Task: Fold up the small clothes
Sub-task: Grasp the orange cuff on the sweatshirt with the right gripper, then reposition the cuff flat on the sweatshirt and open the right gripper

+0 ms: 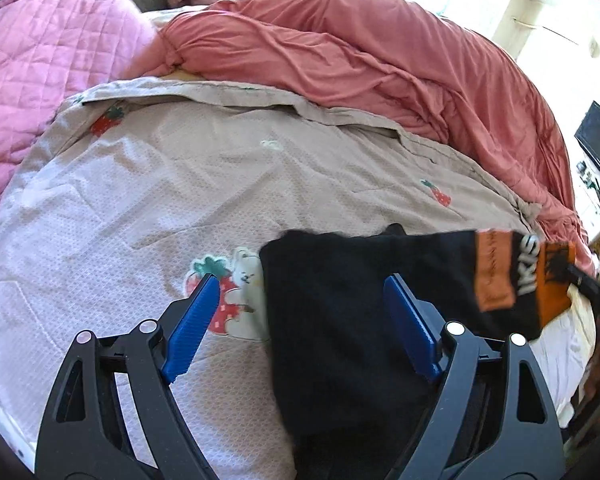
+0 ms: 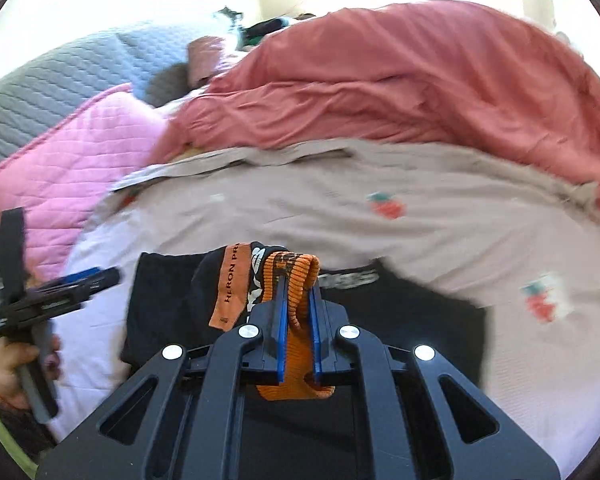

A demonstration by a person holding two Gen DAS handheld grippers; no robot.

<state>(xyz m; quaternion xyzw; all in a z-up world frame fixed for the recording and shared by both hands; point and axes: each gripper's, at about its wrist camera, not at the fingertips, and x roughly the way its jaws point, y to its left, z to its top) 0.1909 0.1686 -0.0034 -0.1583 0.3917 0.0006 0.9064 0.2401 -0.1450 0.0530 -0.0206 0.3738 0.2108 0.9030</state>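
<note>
black garment (image 1: 340, 320) with orange ribbed cuff (image 2: 296, 280) lies on the strawberry-print bed sheet (image 1: 160, 184), long axis running left to right. right hand-held gripper (image 2: 298, 292) pinches the cuff, raising that end; it is the nearer. left hand-held gripper (image 1: 300, 312) spread, nothing between the pads, the garment's other end just below it. red duvet (image 1: 380, 52) and pink quilted pillow (image 1: 40, 60) behind.
</note>
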